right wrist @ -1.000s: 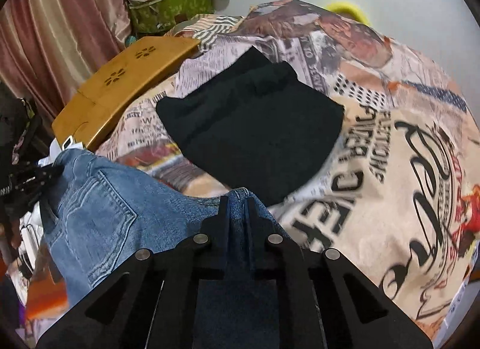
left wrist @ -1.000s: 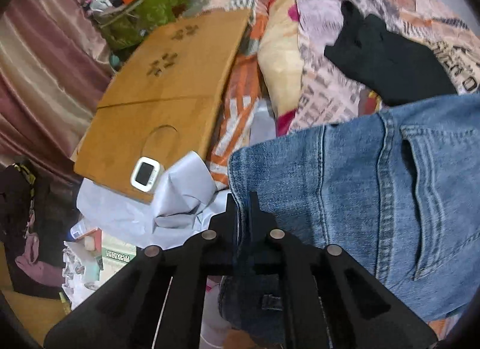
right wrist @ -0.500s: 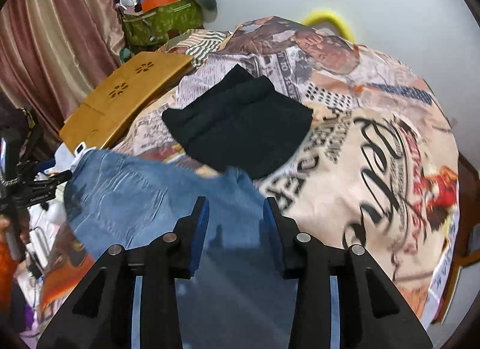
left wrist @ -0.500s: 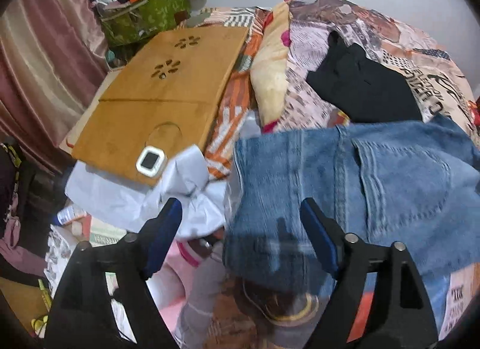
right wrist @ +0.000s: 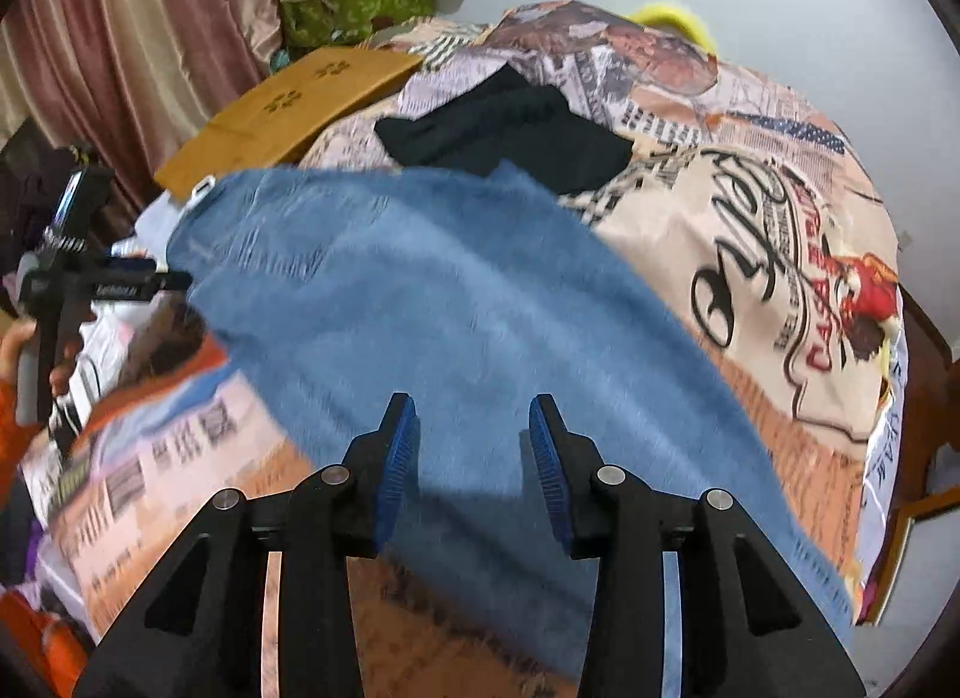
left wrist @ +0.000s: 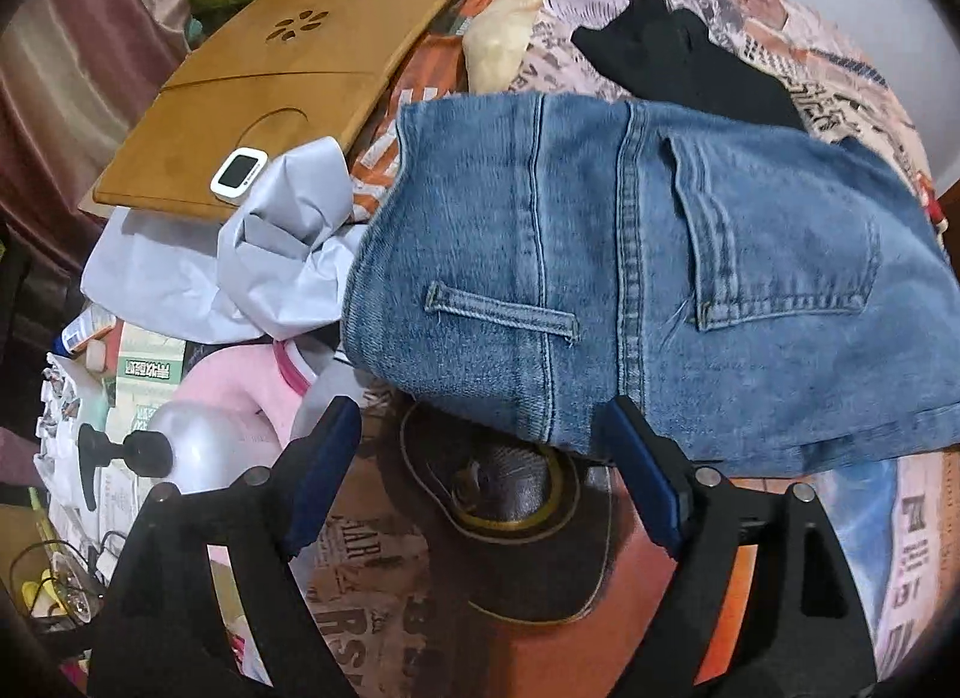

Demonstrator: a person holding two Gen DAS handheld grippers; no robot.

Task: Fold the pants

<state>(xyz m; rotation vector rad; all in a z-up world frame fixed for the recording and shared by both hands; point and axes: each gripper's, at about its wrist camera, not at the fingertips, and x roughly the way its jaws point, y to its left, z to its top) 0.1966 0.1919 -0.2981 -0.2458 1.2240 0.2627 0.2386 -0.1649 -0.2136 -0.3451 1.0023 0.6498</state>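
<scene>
The blue denim pants [left wrist: 630,278] lie spread on the printed bedspread [right wrist: 780,278], back pocket and belt loop facing up. In the right wrist view the pants [right wrist: 450,326] look blurred and stretch from the far left to the near right. My left gripper [left wrist: 480,458] is open and empty, just short of the pants' near edge. My right gripper [right wrist: 471,452] is open and empty above the denim. The left gripper also shows at the left in the right wrist view [right wrist: 90,278], held by a hand.
A black garment [right wrist: 510,128] lies on the bed beyond the pants. A wooden lap desk [left wrist: 282,80] with a small white device [left wrist: 238,172] lies at the left, over grey cloth [left wrist: 240,254]. Clutter and a pink item [left wrist: 240,386] sit beside the bed.
Both grippers were shut on the pants' edge a second ago. They opened, let the pants drop onto the bed, and pulled back.
</scene>
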